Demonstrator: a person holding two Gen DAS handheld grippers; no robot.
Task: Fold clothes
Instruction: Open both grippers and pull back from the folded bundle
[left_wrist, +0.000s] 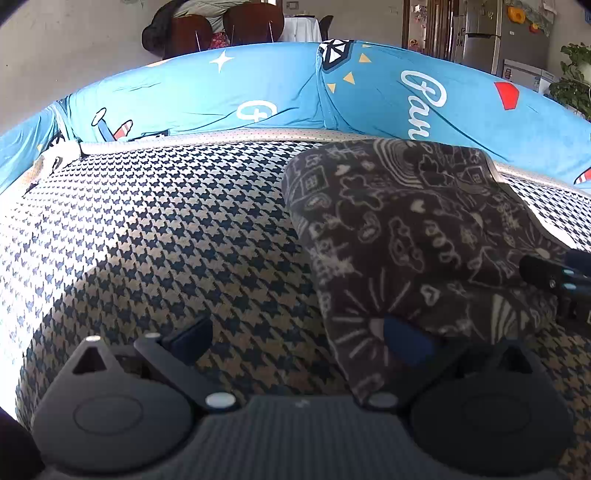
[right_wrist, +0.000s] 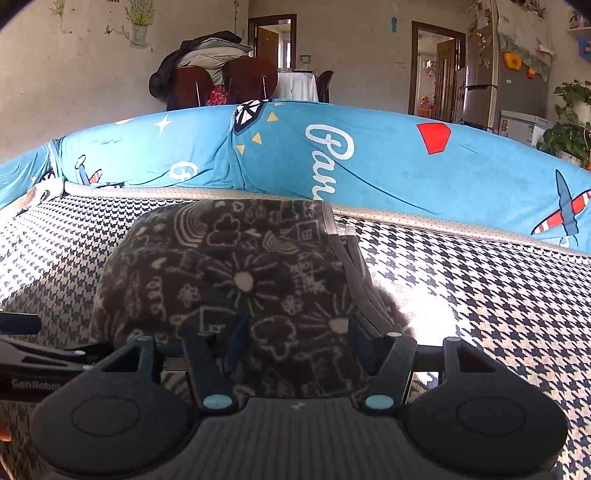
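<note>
On the houndstooth cushion (right_wrist: 498, 295), toward twelve o'clock from the right gripper (right_wrist: 295, 343), lay the garment (right_wrist: 229, 273), a dark fleece piece with white doodle print, already folded into a thick block. Behind it at twelve ran the blue cover (right_wrist: 406, 166) of the backrest. From the left gripper (left_wrist: 299, 339) the garment (left_wrist: 406, 229) sat at about one to two o'clock.

The step in hand looked like a last fold or a tidying of the block. To do it well, I judged, both grippers should take the near edge at matching points, catch every layer, lift only a little, and carry the fabric evenly toward twelve so the stacked edges at three o'clock stay aligned; the fleece is bulky and may spring open if let go too early.

The right gripper's fingers (right_wrist: 236, 339) were spread moderately, straddling the near end of the garment, with fabric lying between them; they appeared to touch it but were not pinching it. The left gripper's fingers were spread wide: the one at nine o'clock hung over bare cushion, while the other finger (left_wrist: 406, 343) lay against the garment's near left corner. Neither gripper held anything.
</note>
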